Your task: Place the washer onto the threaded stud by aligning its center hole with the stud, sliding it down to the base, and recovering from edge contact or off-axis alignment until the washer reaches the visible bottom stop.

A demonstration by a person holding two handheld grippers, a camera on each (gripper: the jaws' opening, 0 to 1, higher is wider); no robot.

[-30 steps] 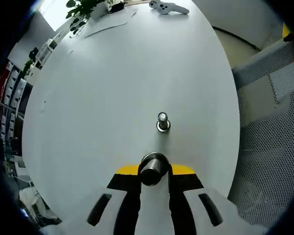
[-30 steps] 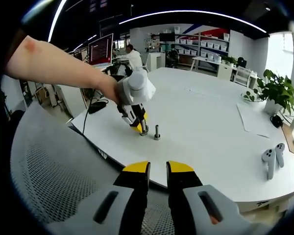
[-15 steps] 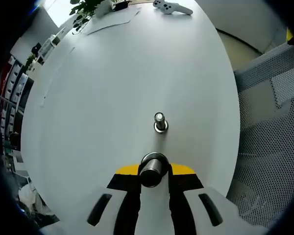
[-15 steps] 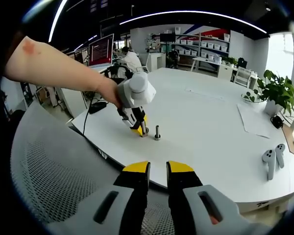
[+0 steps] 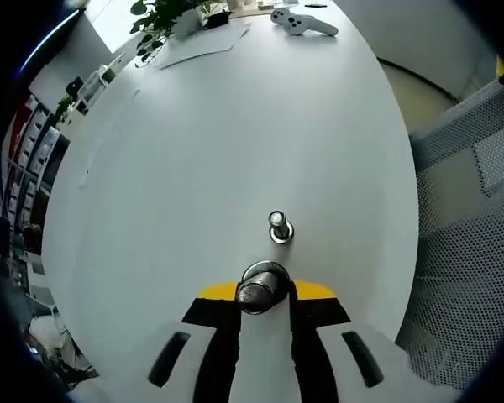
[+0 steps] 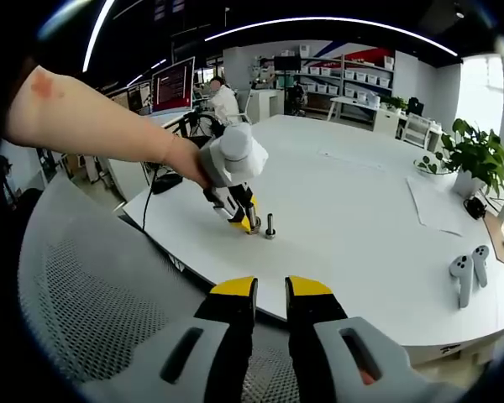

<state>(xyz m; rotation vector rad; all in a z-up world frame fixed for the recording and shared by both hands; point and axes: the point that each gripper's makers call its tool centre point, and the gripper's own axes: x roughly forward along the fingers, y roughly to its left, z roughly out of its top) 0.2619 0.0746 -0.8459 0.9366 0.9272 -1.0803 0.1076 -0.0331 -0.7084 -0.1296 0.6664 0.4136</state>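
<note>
Left tool [image 5: 263, 291]: clamped on round steel washer [image 5: 262, 285] | short threaded metal stud [image 5: 279, 227]: upright on white surface [image 5: 193, 168] (just beyond washer) | Right tool [image 6: 270, 287]: narrowly parted, nothing held

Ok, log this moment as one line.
left gripper: shut on washer | washer: short of threaded stud, not on it | right gripper: open, off white table

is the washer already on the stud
No, the washer is held between the left gripper fingers, short of the stud standing on the white table.
</note>
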